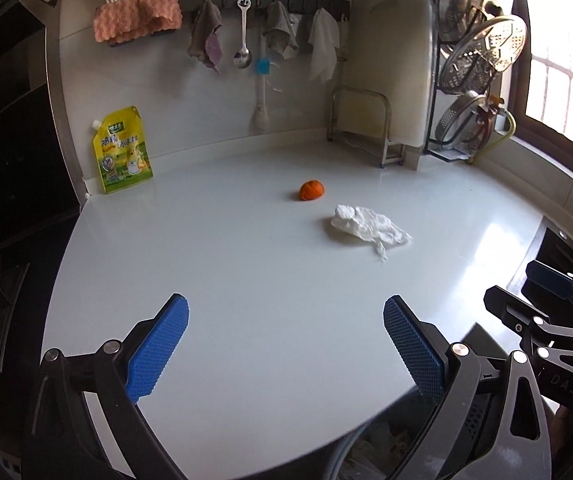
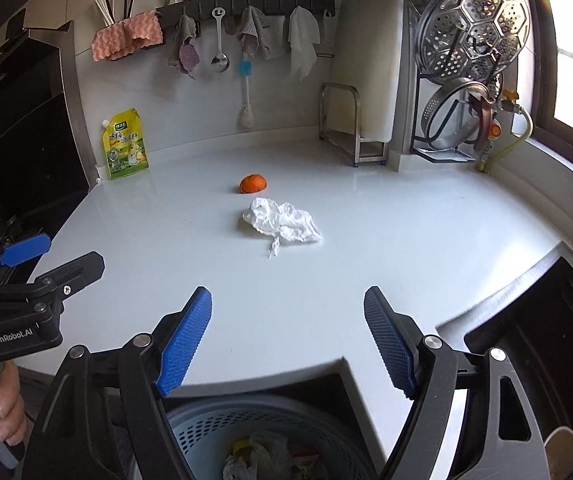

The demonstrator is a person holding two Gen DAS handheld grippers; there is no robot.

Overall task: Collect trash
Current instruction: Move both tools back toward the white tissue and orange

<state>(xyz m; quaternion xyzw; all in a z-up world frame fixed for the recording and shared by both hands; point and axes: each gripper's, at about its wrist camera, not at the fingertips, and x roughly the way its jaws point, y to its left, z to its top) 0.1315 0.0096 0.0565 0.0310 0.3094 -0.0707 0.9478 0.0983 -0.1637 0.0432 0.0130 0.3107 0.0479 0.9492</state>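
Observation:
A crumpled white tissue [image 1: 368,227] [image 2: 282,224] lies mid-counter. An orange peel ball [image 1: 312,190] [image 2: 253,183] sits just behind it. My left gripper [image 1: 286,340] is open and empty over the near part of the white counter [image 1: 226,264]. My right gripper [image 2: 288,332] is open and empty at the counter's front edge, short of the tissue. A blue-grey perforated trash bin [image 2: 262,436] with trash in it stands below the counter edge, under the right gripper. The right gripper also shows in the left wrist view [image 1: 546,304], and the left gripper in the right wrist view [image 2: 50,260].
A yellow sauce pouch [image 1: 122,150] [image 2: 125,145] leans on the back wall at left. A metal rack [image 1: 362,128] and a stand of steamer trays [image 2: 470,36] are at the back right. Cloths and a ladle [image 1: 242,36] hang above. A dark stove [image 1: 2,200] borders the left.

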